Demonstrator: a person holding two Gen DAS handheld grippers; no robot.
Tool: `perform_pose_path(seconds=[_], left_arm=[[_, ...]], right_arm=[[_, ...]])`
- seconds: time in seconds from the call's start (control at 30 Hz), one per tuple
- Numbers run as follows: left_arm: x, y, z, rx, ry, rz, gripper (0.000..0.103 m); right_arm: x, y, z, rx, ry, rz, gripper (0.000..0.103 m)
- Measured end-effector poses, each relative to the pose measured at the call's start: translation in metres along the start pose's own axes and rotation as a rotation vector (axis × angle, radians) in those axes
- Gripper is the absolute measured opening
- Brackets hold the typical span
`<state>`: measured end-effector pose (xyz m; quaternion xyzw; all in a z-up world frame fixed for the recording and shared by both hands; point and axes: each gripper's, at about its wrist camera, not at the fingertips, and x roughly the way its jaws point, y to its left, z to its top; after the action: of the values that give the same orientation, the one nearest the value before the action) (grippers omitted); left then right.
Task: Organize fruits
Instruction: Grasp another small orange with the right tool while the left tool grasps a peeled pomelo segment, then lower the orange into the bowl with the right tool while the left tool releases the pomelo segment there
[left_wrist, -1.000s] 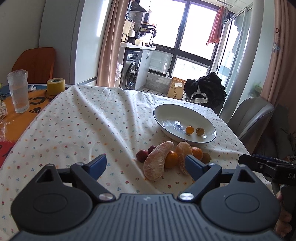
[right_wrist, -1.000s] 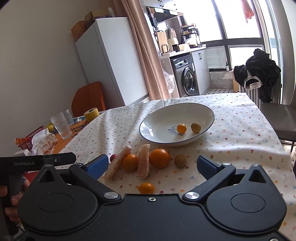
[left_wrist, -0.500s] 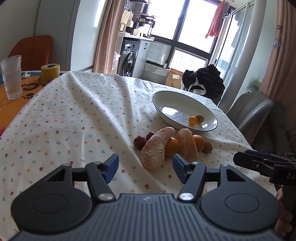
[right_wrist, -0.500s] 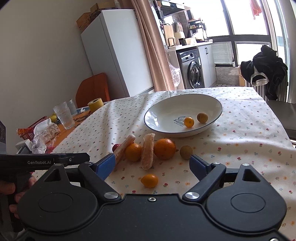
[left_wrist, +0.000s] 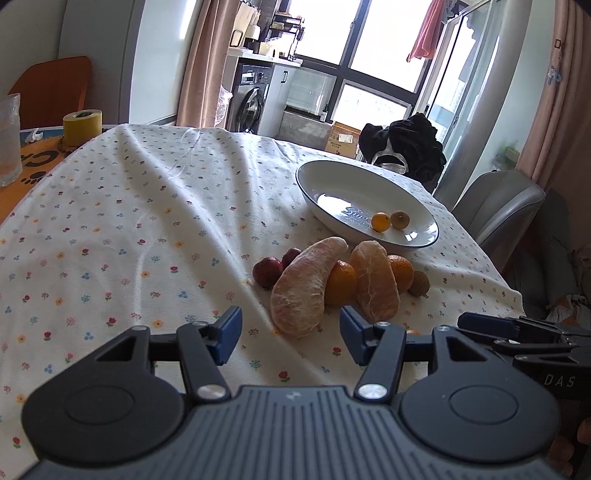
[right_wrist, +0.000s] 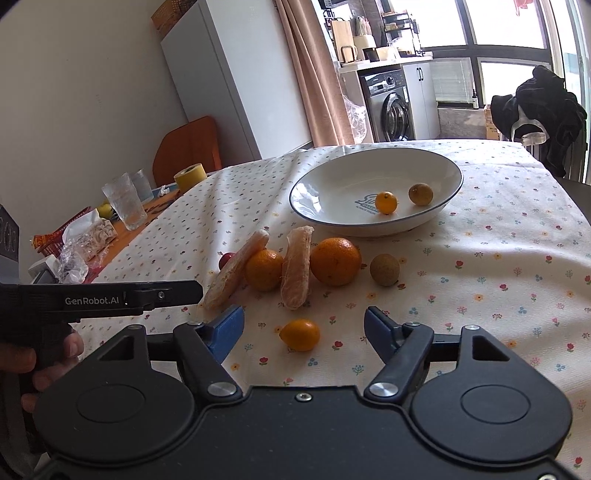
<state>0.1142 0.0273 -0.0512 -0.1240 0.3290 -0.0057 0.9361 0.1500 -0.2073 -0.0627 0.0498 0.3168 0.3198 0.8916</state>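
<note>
From my seat, the left claw (left_wrist: 290, 338) hangs with its blue pads spread and nothing between them, low at frame centre over the flowered surface (left_wrist: 110, 221). Just ahead of it lies the near pomelo segment (left_wrist: 303, 286), with the two red fruits (left_wrist: 266, 271) to its left and a second pomelo segment (left_wrist: 375, 280) to its right, small oranges wedged behind both. I judge this segment to be the left claw's target. I would line the pads across its narrow waist, not its length, and close gently, because peeled flesh looks soft and likely to tear.

Further right, in the upper right of the same view, the white bowl (left_wrist: 332, 173) holds a kumquat and a brownish round fruit; that is where I judge the loose pieces belong.

In the right wrist view, the right claw (right_wrist: 303, 332) also stands apart and empty, with the loose kumquat (right_wrist: 300, 334) lying on the cloth between its pads. I would lower it squarely so the round fruit cannot roll, and keep clear of the left tool at the frame's left edge.
</note>
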Motion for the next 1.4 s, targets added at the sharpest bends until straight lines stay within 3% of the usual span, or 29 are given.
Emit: perform_pose_path(seconds=[0.27, 0.33, 0.4, 0.43, 1.23, 1.27, 1.3, 1.4], left_arm=[[0.008, 0.002, 0.000, 0.002, 0.011, -0.015, 0.055], [0.011, 0.002, 0.000, 0.001, 0.015, -0.015, 0.055], [0.015, 0.003, 0.001, -0.002, 0.016, -0.016, 0.055], [0.017, 0.003, 0.001, -0.001, 0.015, -0.016, 0.055], [0.052, -0.007, 0.007, 0.068, 0.023, 0.011, 0.055], [0.051, -0.007, 0.008, 0.064, 0.023, 0.013, 0.052], [0.051, -0.007, 0.007, 0.065, 0.021, 0.022, 0.042], [0.048, -0.005, 0.007, 0.055, 0.021, 0.002, 0.036]], right_arm=[[0.019, 0.002, -0.005, 0.002, 0.047, 0.003, 0.057], [0.025, 0.003, -0.007, 0.002, 0.065, 0.008, 0.048], [0.027, 0.005, -0.008, -0.013, 0.064, 0.011, 0.028], [0.028, 0.005, -0.008, -0.017, 0.069, 0.013, 0.026], [0.030, -0.013, 0.003, 0.028, 0.038, 0.034, 0.025], [0.030, -0.013, 0.003, 0.026, 0.038, 0.034, 0.025], [0.029, -0.013, 0.003, 0.023, 0.036, 0.035, 0.025], [0.028, -0.011, 0.005, 0.017, 0.029, 0.034, 0.025]])
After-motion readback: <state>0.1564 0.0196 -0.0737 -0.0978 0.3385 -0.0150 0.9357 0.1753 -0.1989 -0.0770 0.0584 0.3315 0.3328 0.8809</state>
